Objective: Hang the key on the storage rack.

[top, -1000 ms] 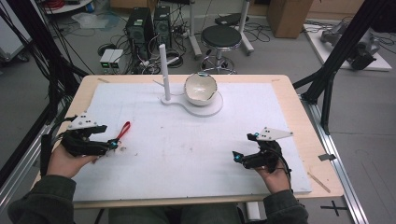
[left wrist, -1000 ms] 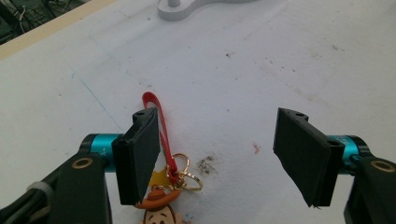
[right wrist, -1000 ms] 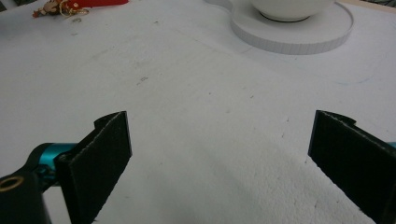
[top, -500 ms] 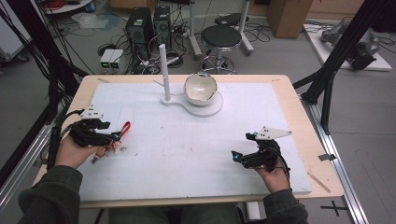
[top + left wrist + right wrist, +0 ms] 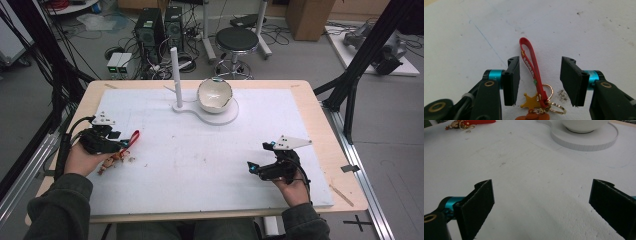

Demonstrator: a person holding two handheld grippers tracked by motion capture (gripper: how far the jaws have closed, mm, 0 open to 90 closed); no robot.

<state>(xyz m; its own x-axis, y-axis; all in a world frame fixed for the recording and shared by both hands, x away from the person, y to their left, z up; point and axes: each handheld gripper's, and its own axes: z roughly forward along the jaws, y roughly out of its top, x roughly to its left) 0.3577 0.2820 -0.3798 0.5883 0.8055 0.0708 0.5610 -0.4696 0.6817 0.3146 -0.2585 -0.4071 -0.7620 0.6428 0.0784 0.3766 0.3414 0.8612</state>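
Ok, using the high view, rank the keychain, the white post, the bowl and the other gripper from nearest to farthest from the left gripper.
1. The keychain, on the mat right at the left gripper, between its open jaws.
2. The white post, upright toward the table's far edge.
3. The bowl, just right of the post on the round base.
4. The right gripper, across the mat at the near right.

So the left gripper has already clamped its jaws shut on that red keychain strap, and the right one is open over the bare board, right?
Not quite. The left gripper is open: in the left gripper view its jaws stand apart on either side of the red keychain strap, not touching it. The right gripper is indeed open over the bare white board.
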